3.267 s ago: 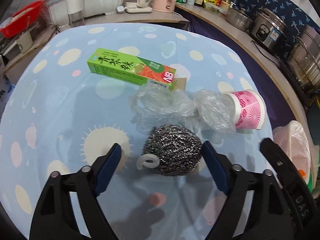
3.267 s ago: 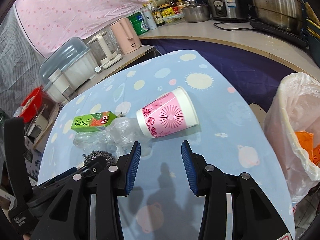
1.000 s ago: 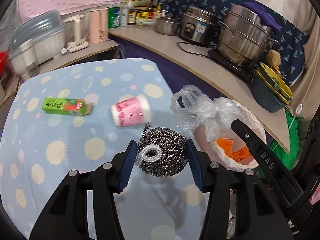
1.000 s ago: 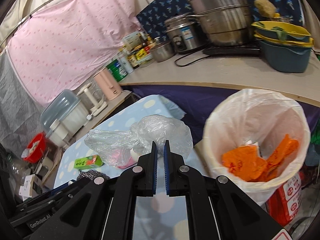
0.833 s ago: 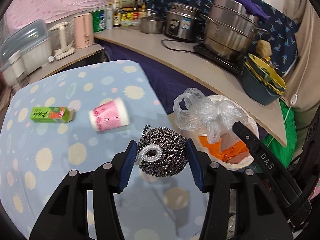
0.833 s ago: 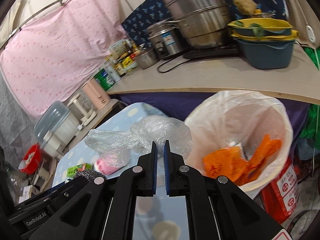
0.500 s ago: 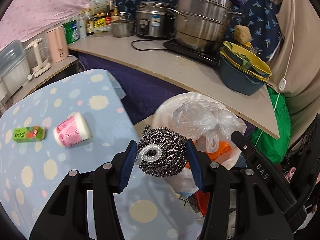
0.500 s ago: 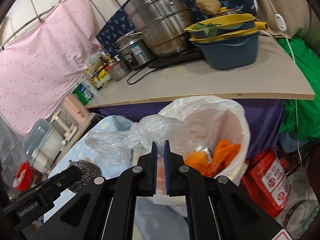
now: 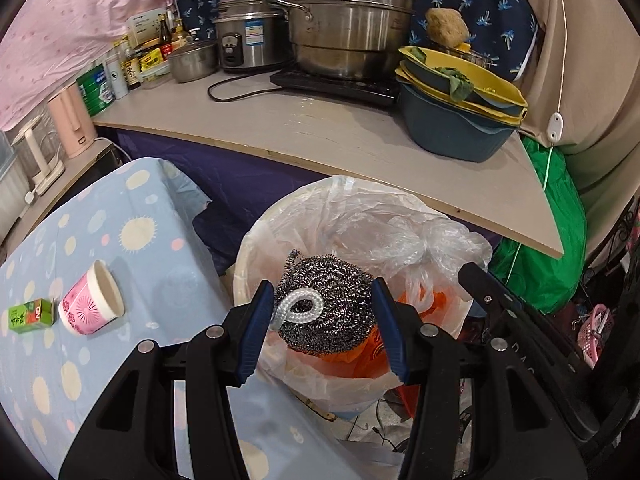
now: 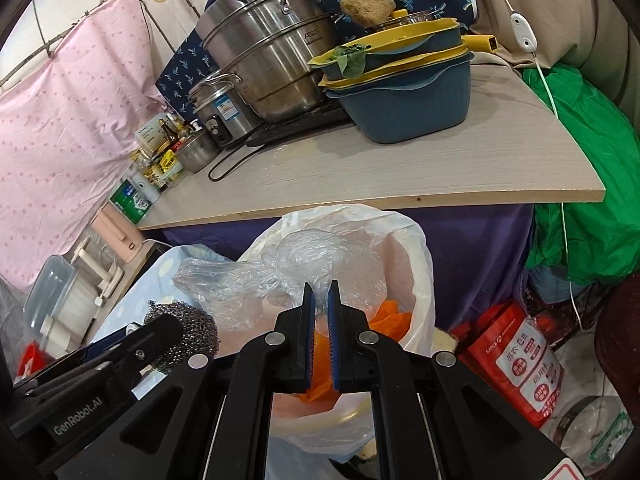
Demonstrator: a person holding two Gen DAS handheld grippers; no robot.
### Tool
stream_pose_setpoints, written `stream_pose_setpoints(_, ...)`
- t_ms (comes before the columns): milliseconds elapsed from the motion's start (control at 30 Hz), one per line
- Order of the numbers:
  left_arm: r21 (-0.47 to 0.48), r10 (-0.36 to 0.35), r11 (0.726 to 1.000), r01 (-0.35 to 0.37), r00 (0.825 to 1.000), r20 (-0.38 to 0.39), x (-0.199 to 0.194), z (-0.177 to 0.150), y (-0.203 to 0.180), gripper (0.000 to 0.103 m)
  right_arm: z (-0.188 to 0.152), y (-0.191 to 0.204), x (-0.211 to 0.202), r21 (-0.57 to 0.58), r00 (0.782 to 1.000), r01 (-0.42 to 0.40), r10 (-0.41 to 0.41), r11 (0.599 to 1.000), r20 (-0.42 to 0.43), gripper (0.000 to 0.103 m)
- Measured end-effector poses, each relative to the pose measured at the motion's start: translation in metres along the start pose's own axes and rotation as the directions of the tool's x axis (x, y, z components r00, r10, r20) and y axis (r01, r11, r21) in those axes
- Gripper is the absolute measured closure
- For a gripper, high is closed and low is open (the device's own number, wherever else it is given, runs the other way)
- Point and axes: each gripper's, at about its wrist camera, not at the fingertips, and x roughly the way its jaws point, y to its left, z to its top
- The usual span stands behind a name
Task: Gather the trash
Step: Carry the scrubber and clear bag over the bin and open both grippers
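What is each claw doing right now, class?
Left claw: closed on the steel scourer.
Right claw: closed on the clear plastic bag.

You face a pale wooden counter with a purple skirt beneath, crowded by a stacked steel steamer pot, a rice cooker and blue-and-yellow basins. A pink dotted curtain hangs behind; a sun-patterned blue tablecloth lies at your left.
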Motion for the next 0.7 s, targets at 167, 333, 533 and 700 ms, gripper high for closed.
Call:
stream_pose_setpoints(167,0.000,-0.009,1.000,0.009,1.000,-0.012,0.007,0.002,-0.002,0.055,0.001,0.000,0.003,0.005,1.000,0.007,-0.007,1.000,0.002,0.091)
stream_pose_setpoints(333,0.004,-0.005,1.000,0.005,1.000,-0.012,0.011,0.003,-0.002,0.050,0.003,0.002,0.003,0.004,1.000,0.014,-0.014,1.000,0.013,0.091)
stream_pose_setpoints(533,-0.013,0.009,1.000,-0.009,1.000,-0.008,0.009,0.005,0.003,0.043,0.004,0.004,-0.001,0.014,0.999,0.016,-0.016,1.000,0.027,0.084)
stream_pose_setpoints(700,-0.030,0.011,0.999,-0.011,1.000,-0.007,0.007,0.005,0.008,0.041,0.004,0.008,-0.004,0.013,0.999,0.011,-0.011,1.000,0.033,0.081)
